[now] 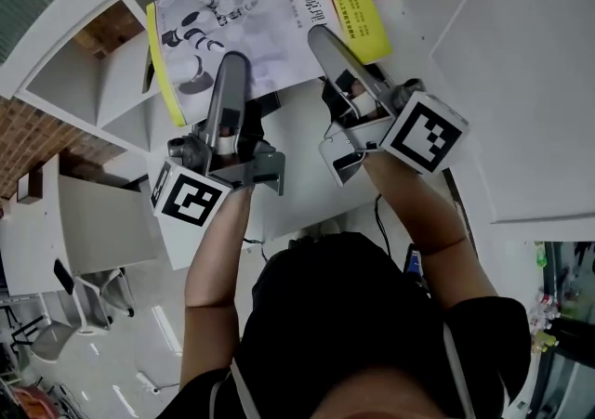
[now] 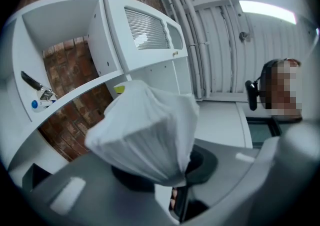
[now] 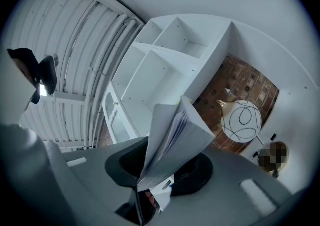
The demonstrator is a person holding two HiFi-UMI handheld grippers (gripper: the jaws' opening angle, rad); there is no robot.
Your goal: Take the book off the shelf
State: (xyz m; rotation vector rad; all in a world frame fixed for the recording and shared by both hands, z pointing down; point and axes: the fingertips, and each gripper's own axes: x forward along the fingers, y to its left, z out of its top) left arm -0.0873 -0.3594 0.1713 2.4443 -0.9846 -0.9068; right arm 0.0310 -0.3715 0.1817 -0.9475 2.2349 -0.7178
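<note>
**Q:** Book (image 1: 270, 22), where is it?
**A:** Up in the air between my two grippers, out in front of the white shelf unit (image 1: 79, 83) and in none of its compartments. The cover faces me. It is white with a robot figure and a Chinese title, with a yellow band along the left edge and yellow at the far right corner.

**Q:** Left gripper (image 1: 230, 69)?
**A:** Clamped on the book's near edge, left part. In the left gripper view the page block sits right between my jaws, with the pads pressing on it.

**Q:** Right gripper (image 1: 325, 41)?
**A:** Pinching the same near edge, further right. In the right gripper view the pages fan out a little above my jaws.

**Q:** Anything else around?
**A:** There is a brick wall (image 2: 65, 69) behind the open cubbies. A small blue and black item (image 2: 37, 94) lies in one cubby, and I cannot tell what it is. A round white globe lamp with black line pattern (image 3: 241, 120) stands against brick in the right gripper view. Chairs (image 1: 84, 301) are on the floor, low left in the head view.
</note>
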